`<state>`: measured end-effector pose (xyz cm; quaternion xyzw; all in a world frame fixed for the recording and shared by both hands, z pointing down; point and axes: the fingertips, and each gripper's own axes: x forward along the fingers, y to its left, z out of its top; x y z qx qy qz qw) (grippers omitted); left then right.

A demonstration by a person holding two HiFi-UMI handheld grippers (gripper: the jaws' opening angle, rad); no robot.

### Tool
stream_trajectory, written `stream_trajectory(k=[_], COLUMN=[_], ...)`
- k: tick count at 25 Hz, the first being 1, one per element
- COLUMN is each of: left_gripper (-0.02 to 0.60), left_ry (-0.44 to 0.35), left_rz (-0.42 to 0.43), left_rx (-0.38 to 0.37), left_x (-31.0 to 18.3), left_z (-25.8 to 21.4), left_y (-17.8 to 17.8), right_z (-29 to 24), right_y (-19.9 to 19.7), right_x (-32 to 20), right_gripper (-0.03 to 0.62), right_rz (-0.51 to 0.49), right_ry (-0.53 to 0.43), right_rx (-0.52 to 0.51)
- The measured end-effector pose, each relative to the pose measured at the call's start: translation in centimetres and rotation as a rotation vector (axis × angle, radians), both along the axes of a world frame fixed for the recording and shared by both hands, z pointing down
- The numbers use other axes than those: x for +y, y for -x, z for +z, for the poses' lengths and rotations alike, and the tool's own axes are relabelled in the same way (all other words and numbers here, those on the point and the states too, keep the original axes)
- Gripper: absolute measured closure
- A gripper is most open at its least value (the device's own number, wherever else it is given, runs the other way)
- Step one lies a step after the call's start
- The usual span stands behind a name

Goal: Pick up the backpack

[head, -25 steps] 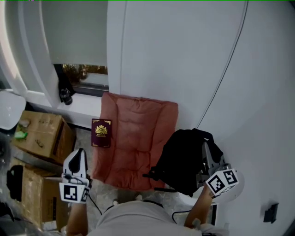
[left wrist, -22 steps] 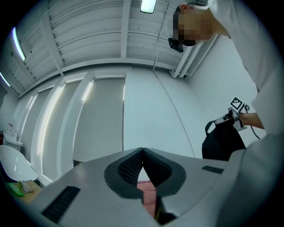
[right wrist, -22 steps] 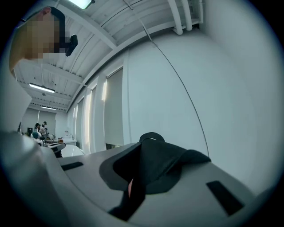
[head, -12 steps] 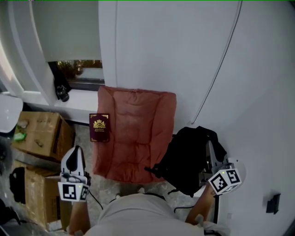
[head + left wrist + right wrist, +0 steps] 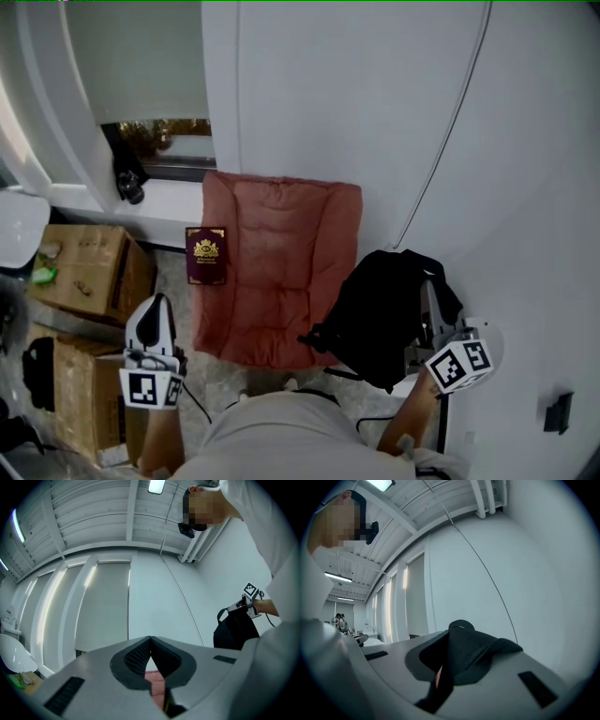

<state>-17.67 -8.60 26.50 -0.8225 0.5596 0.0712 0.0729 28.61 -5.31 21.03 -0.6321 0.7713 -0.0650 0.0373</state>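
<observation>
A black backpack (image 5: 380, 314) hangs in the air at the right, in front of the white wall, held by its top strap. My right gripper (image 5: 429, 305) is shut on that strap; in the right gripper view the black strap (image 5: 464, 651) fills the gap between the jaws. The left gripper view also catches the backpack (image 5: 234, 629) hanging at its far right. My left gripper (image 5: 157, 314) is at the lower left, well apart from the bag, jaws closed together with nothing in them (image 5: 151, 641).
A salmon-red cushion (image 5: 277, 267) lies on the floor against the wall, with a dark red booklet (image 5: 206, 255) at its left edge. Cardboard boxes (image 5: 84, 272) stand at the left. A thin cable (image 5: 450, 122) runs down the white wall.
The backpack and my right gripper have shifted only slightly; the view has moved a little. My left gripper stays where it was.
</observation>
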Motion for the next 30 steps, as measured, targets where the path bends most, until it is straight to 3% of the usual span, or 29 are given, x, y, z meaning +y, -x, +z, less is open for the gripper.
stream_trajectory(k=[8, 20, 30], left_gripper=[0.565, 0.565, 0.565], left_ry=[0.01, 0.016, 0.017], left_rz=[-0.032, -0.077, -0.093], left_rx=[0.005, 0.0, 0.006], left_x=[1.3, 2.7, 3.2], left_z=[0.2, 0.3, 0.3], left_y=[0.9, 1.7, 2.0], right_z=[-1.0, -0.7, -0.6], right_y=[1.7, 2.3, 2.7], right_x=[-0.9, -1.7, -1.7], right_gripper=[0.562, 0.562, 0.562], right_rz=[-0.054, -0.098, -0.104], right_ry=[-0.008, -0.01, -0.006], right_rx=[0.025, -0.015, 0.027])
